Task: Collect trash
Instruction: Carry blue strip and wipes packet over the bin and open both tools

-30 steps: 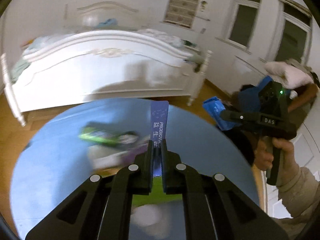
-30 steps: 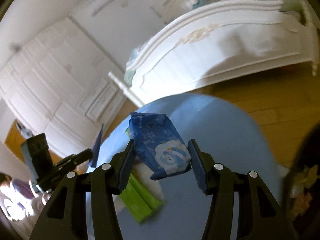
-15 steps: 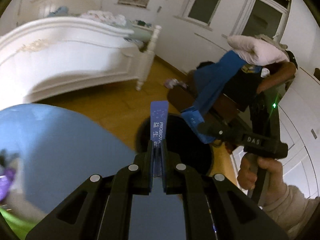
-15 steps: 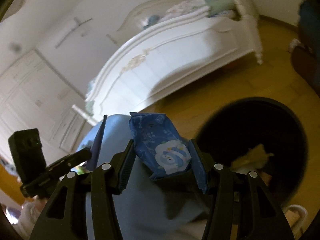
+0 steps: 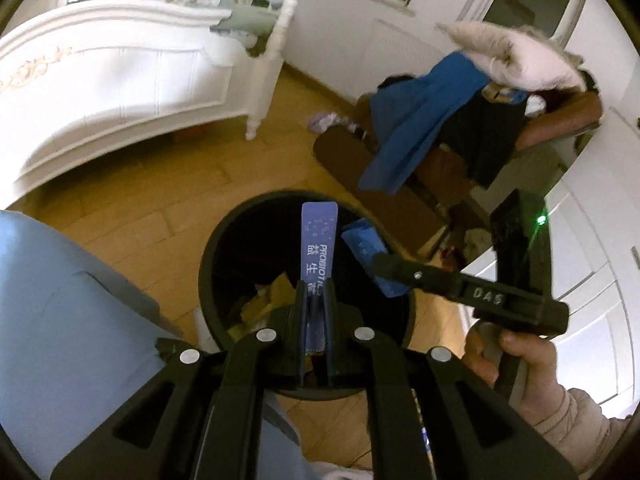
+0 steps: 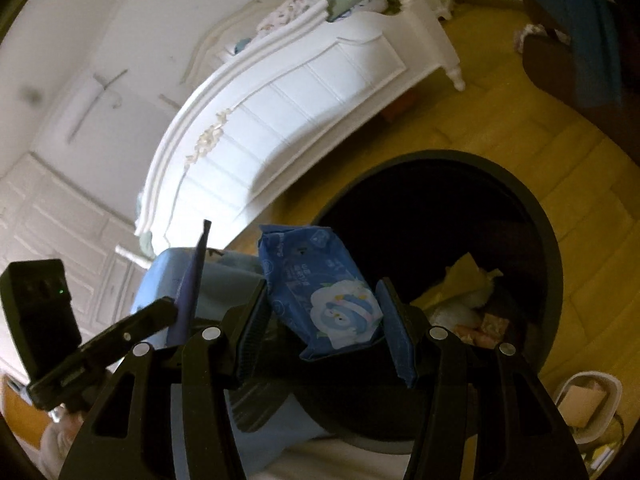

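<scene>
My left gripper (image 5: 315, 300) is shut on a thin purple probiotic sachet (image 5: 318, 240) and holds it upright over the black round trash bin (image 5: 224, 240), which holds yellow wrappers. My right gripper (image 6: 324, 308) is shut on a blue wet-wipe packet (image 6: 320, 292) at the near rim of the same bin (image 6: 532, 216). The right gripper also shows in the left wrist view (image 5: 376, 262), over the bin's right side with the blue packet (image 5: 366, 240). The left gripper (image 6: 176, 316) and its sachet (image 6: 192, 280) show at the left in the right wrist view.
A blue-covered table (image 5: 60, 300) lies to the left of the bin. A white bed (image 5: 120, 72) stands behind on a wooden floor. A chair draped with blue cloth (image 5: 420, 128) and a pillow stands at the right. A small white container (image 6: 588, 400) sits beside the bin.
Both grippers swung from the blue table to above the black bin, each still holding its item. The bin's yellow trash now shows below them.
</scene>
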`<action>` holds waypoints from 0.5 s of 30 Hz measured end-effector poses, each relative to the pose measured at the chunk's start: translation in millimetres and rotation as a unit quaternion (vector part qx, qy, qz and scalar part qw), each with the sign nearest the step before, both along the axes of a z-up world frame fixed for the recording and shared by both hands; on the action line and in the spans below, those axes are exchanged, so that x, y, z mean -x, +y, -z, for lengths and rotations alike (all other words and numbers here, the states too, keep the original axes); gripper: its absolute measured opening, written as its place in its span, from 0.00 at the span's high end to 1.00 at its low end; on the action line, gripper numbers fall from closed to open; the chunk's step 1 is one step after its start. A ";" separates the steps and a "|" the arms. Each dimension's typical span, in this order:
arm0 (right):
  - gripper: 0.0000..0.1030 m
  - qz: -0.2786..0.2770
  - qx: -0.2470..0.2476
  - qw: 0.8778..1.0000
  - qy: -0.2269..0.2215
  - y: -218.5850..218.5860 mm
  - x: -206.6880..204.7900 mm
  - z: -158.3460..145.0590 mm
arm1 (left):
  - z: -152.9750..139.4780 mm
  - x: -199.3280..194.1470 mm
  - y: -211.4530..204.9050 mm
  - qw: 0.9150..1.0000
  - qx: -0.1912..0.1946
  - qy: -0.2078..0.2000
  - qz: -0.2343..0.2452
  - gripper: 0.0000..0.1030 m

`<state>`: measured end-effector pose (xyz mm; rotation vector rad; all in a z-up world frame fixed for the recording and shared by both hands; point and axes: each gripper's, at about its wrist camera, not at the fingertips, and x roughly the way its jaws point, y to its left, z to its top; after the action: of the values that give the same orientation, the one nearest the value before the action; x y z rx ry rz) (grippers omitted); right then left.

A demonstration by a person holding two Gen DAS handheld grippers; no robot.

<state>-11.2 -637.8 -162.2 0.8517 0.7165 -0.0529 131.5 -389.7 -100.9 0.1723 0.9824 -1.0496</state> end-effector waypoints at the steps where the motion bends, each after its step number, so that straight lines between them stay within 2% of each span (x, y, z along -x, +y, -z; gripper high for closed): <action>1: 0.40 0.004 -0.004 1.000 0.003 -2.3 1.1 2.3 | 0.3 0.0 -0.2 1.000 -0.005 0.000 0.001 0.90; 4: 0.27 0.017 -0.015 1.000 0.006 -6.5 4.6 4.0 | 0.1 2.0 -5.6 1.000 -0.009 -0.003 0.007 0.84; 6: 0.26 0.020 -0.013 1.000 0.006 -7.4 6.9 2.2 | -1.7 3.9 -4.2 1.000 -0.011 -0.007 0.003 0.50; 8: 0.26 0.020 -0.010 1.000 0.005 -5.7 8.5 -0.5 | -9.4 8.6 2.6 1.000 0.001 -0.021 -0.006 0.35; 12: 0.26 0.006 0.001 1.000 -0.003 10.8 6.9 -12.2 | -25.7 15.6 25.9 0.999 0.016 -0.036 -0.015 0.35; 15: 0.26 -0.026 0.022 0.999 -0.009 39.0 -5.2 -27.5 | -39.5 18.4 57.8 0.998 0.030 -0.049 -0.038 0.32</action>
<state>-6.0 -598.8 -134.7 0.7895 0.7172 -0.0147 113.1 -331.9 -61.4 0.1353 0.8625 -0.9901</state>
